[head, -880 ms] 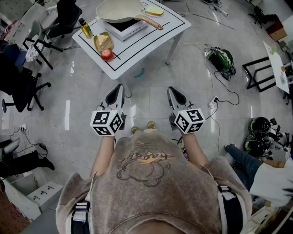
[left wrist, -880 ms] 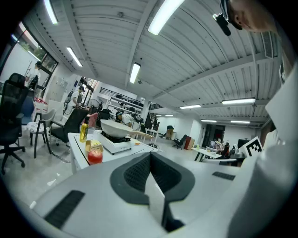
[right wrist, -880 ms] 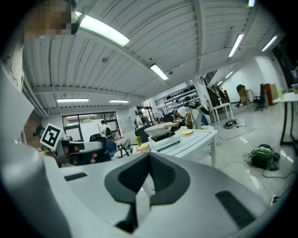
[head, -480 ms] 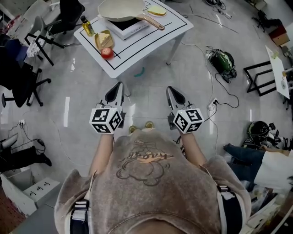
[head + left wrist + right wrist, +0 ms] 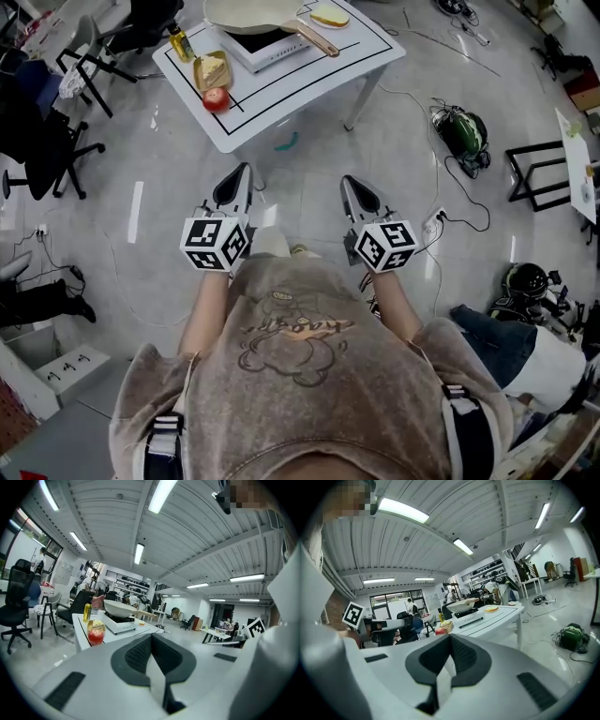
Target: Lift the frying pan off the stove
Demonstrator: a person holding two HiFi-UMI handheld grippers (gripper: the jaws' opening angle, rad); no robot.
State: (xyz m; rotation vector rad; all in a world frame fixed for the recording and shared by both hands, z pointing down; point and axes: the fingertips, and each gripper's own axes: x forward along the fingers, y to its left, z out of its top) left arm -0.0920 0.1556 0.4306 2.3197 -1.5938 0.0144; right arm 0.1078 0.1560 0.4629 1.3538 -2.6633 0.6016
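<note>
My head camera sits above the person point(image 5: 300, 375) and looks steeply down at the floor point(image 5: 169, 225), with the table point(image 5: 309, 89) far off at the frame's top edge. The camera on the left gripper point(image 5: 233, 180) rides low and looks level along its jaws, with the table ahead, left of centre and well away. The one on the right gripper point(image 5: 355, 187) faces likewise, with the table slightly right of centre. All three views share that table, the stove point(image 5: 265, 45) and the pan point(image 5: 246, 11). Each gripper view catches the other's marker cube point(image 5: 255, 628) at its edge.
</note>
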